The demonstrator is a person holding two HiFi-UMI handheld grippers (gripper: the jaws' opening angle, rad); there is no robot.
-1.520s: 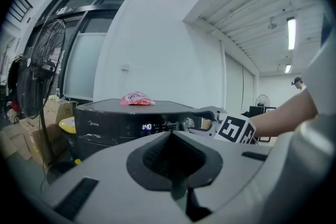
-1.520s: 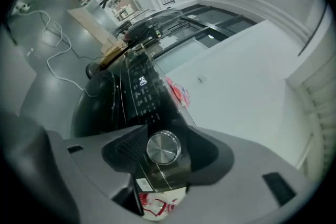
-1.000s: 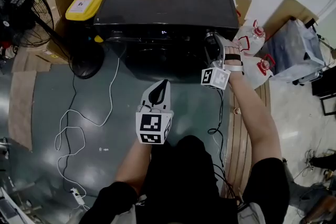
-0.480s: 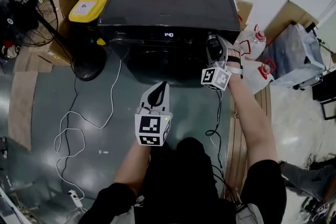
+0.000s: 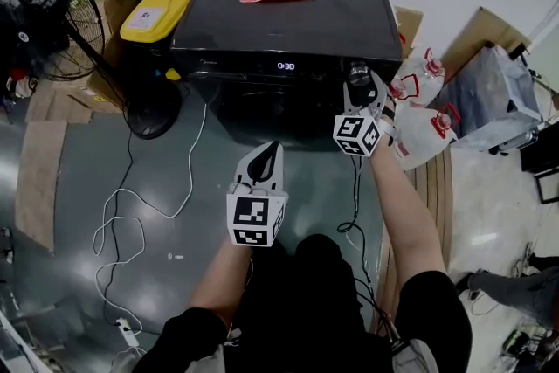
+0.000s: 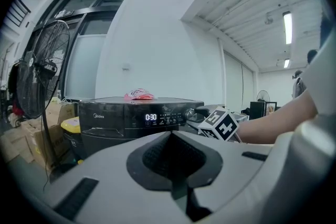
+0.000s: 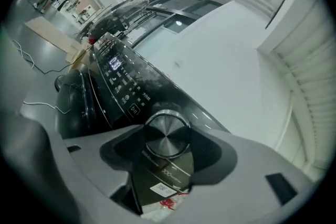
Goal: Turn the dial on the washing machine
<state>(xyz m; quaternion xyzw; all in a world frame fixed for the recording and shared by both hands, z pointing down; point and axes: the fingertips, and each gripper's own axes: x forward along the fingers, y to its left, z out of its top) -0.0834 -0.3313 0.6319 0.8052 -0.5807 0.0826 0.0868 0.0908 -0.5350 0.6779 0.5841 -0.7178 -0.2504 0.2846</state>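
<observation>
Right gripper (image 5: pixel 358 93) jaws clamp dial (image 7: pixel 166 132), face toward person; left gripper (image 6: pixel 172 159) jaws closed.

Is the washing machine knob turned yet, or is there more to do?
Done: the right gripper has reached the dial, and the display, which read 1:40 half a second ago, now shows 0:30, so some turning seems done. In hand: its jaws are closed on the dial. Left: maybe more turning, then letting go; I can't tell which setting is wanted. The left gripper hangs back, shut and empty.
</observation>
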